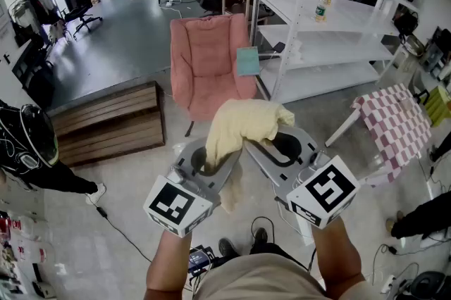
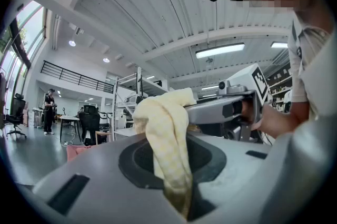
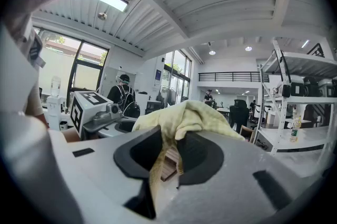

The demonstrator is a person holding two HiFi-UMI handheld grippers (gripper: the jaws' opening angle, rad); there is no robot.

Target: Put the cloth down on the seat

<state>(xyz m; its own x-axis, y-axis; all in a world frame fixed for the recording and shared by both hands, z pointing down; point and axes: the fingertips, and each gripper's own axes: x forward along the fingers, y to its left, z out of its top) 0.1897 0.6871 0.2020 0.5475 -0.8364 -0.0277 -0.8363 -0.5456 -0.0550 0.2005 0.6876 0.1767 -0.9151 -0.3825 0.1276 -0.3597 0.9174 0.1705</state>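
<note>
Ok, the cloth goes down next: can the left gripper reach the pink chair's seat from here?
Likely yes: the pink chair stands ahead with nothing between; left gripper and right gripper both grip the cloth.

Crumpled pale-yellow cloth (image 1: 243,124) hangs in midair, short of the pink seat (image 1: 208,66).

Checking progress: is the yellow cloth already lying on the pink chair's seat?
No, the cloth is held up in the air, short of the pink chair.
</note>
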